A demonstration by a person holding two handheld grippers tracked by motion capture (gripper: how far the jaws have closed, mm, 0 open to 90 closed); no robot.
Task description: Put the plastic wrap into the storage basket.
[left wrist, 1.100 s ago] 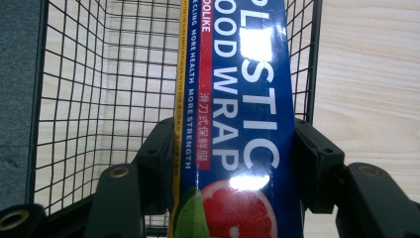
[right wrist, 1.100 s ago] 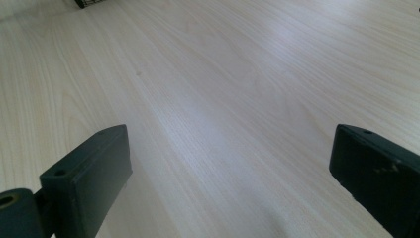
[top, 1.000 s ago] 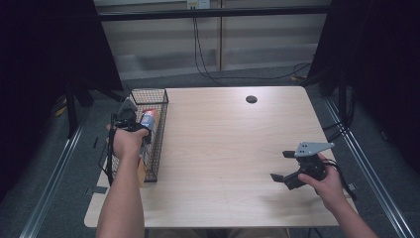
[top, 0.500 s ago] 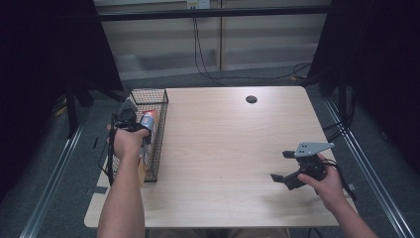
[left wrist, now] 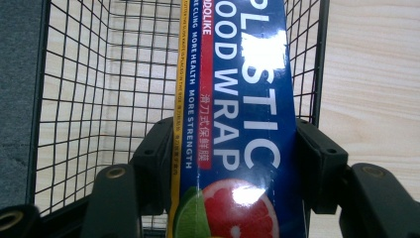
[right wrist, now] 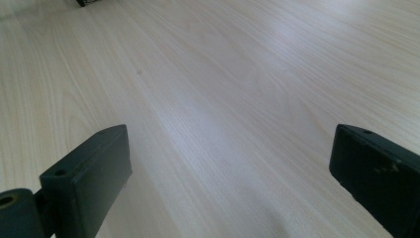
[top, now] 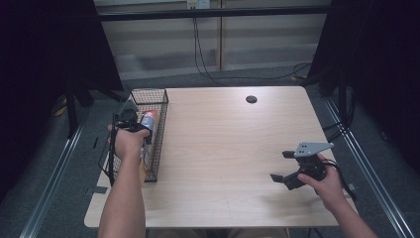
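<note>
Left tool [left wrist: 233, 163] clamped on plastic wrap box [left wrist: 237, 114] inside wire basket [top: 157, 95] at tabletop [top: 223, 148] left edge, right tool [top: 283, 169] wide open, empty; best lowered level, clear of mesh, before release.

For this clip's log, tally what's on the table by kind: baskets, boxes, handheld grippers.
Black wire baskets: 1
Blue plastic food wrap boxes: 1, clamped in the left gripper inside the basket
Black two-jaw handheld grippers: 2, the left one and the right gripper, open and empty above the light wooden table
Total: 4
</note>
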